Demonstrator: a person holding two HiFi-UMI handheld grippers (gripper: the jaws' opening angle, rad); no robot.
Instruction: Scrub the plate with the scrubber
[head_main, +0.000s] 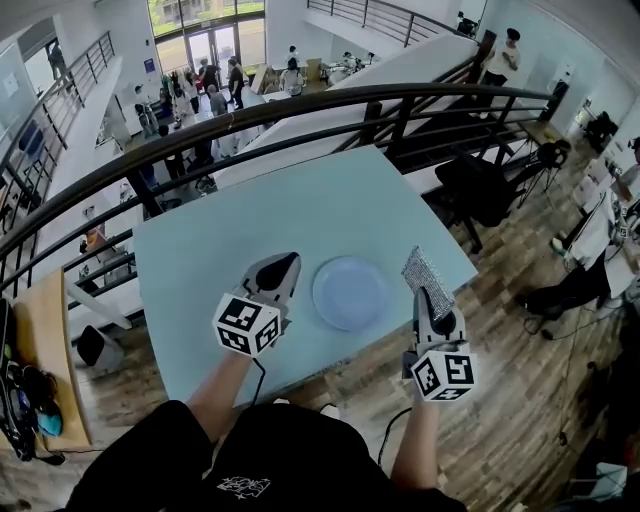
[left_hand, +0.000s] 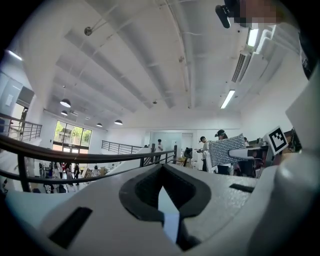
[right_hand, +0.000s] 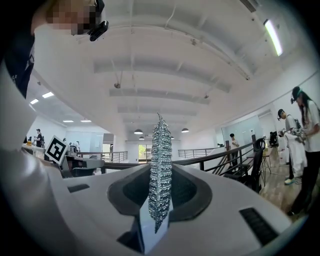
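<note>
The scrubber, a silvery mesh pad, was clamped in the right gripper. In the right gripper view the pad stood edge-on and upright between the two jaws of that gripper. The jaws pressed on its lower part, and most of the mesh rose above them.

The plate, round and pale blue, lay flat on the light blue table, toward its near side. From the head view it sat between the two grippers. The scrubber was just to the right of the plate and apart from it, with a strip of bare table showing between them. How high the pad was held above the table could not be told.

The plate's face showed only its own plain, pale surface.

The left gripper was just to the left of the plate, near its rim and not over it. In the left gripper view its jaws were drawn together with only a thin seam between them, and they gripped nothing. That same view caught the scrubber off to the right.

A dark curved railing ran beyond the far edge of the table, and a wooden floor lay to the right.
</note>
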